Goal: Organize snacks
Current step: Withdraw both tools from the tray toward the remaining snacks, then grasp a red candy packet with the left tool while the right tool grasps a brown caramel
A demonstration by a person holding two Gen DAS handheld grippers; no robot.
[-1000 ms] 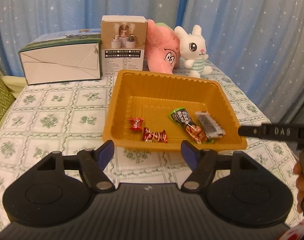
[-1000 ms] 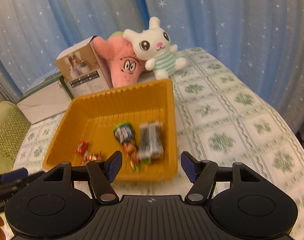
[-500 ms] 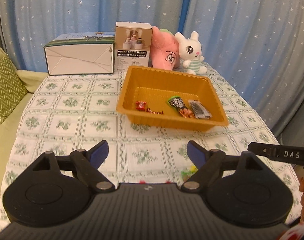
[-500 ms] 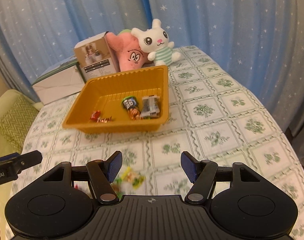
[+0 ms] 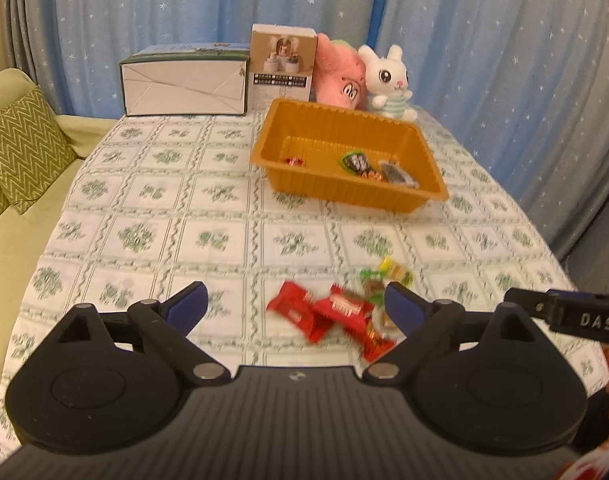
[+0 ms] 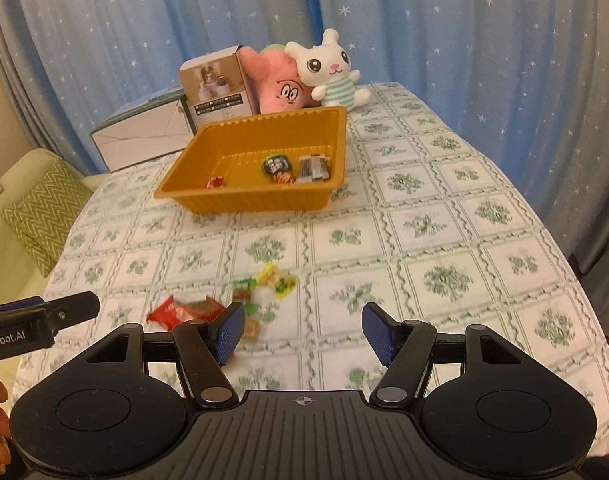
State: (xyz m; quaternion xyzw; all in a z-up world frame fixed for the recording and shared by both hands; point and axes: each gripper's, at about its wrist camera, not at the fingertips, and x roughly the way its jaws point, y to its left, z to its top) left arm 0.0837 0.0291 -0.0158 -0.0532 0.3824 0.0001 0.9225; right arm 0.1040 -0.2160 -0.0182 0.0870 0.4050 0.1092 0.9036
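Note:
An orange tray [image 5: 400,198] [image 6: 240,200] stands at the far middle of the table and holds a few wrapped snacks: a small red candy [image 6: 215,181], a green pack [image 6: 278,168] and a dark bar [image 6: 313,168]. A loose pile of snacks lies near the table's front: red packs [image 5: 316,312] [image 6: 176,310] and green-yellow packs [image 5: 388,272] [image 6: 274,280]. My left gripper [image 5: 294,306] is open and empty, just above the red packs. My right gripper [image 6: 304,330] is open and empty, to the right of the pile.
A white carton [image 5: 184,84], a beige product box [image 5: 282,62], a pink plush [image 5: 340,76] and a white bunny plush [image 5: 386,80] stand behind the tray. A green cushion [image 5: 20,152] lies on a sofa at the left. Blue starred curtains hang behind.
Both grippers have pulled back from the tray toward the table's front. The loose snack pile has come into view between and beside the fingers. Both stay open.

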